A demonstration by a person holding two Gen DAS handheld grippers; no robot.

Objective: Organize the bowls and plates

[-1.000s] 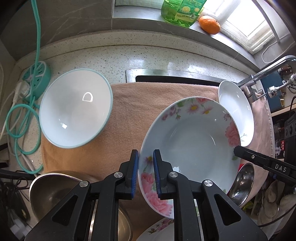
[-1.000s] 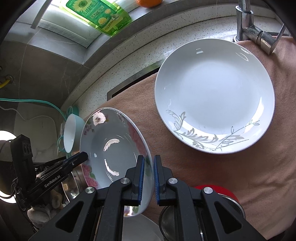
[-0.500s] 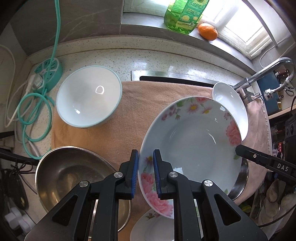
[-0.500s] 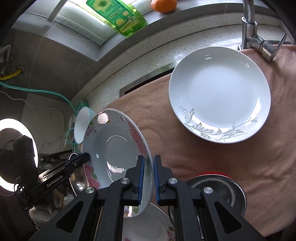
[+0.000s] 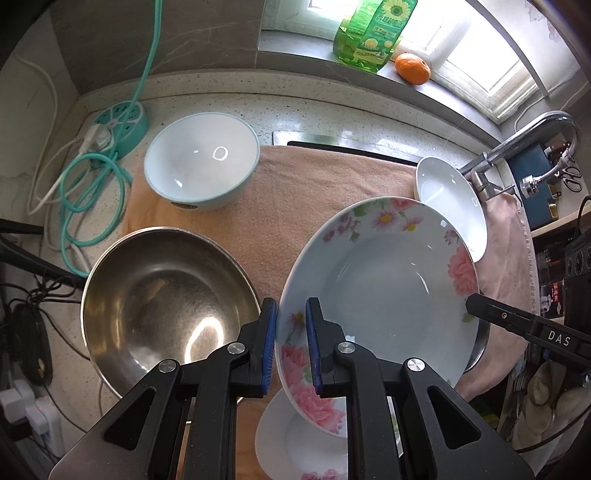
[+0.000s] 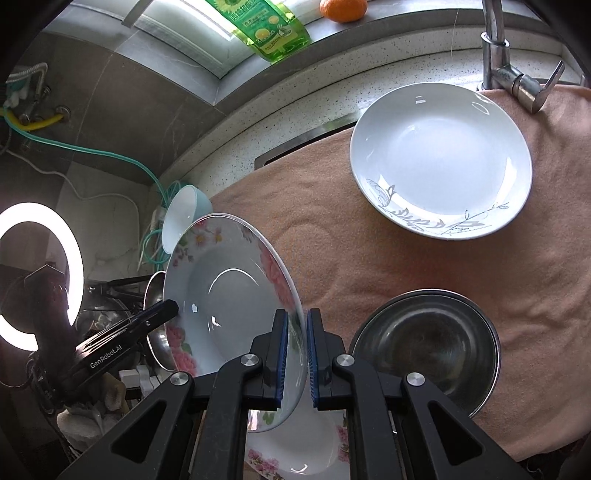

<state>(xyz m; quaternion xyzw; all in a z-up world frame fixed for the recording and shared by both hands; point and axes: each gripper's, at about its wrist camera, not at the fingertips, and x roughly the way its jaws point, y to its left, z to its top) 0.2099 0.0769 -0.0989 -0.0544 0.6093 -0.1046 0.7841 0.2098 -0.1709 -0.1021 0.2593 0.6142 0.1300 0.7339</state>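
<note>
Two grippers pinch one floral plate [image 5: 384, 280], held tilted above the towel [image 5: 295, 192]. Left wrist view: left gripper [image 5: 290, 343] clamps the plate's near rim; teal bowl [image 5: 201, 158] at the towel's far-left corner, steel bowl [image 5: 162, 295] near-left. Right wrist view: right gripper [image 6: 294, 354] clamps the opposite rim; white plate [image 6: 441, 158] far-right by the faucet [image 6: 506, 70], small steel bowl [image 6: 424, 339] near edge.

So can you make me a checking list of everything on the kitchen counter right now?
Surface: peach towel over a speckled counter.
Job's things: pink-flowered plate held up off the towel; second flowered plate below it; white plate with grey leaf pattern; white bowl with teal outside; large steel bowl; small steel bowl.
Clutter: green soap bottle, orange fruit.
Grippers: left gripper and right gripper each clamp the flowered plate's rim.
Cables: teal cord, round teal power strip.
Surroundings: tap, ring light.
</note>
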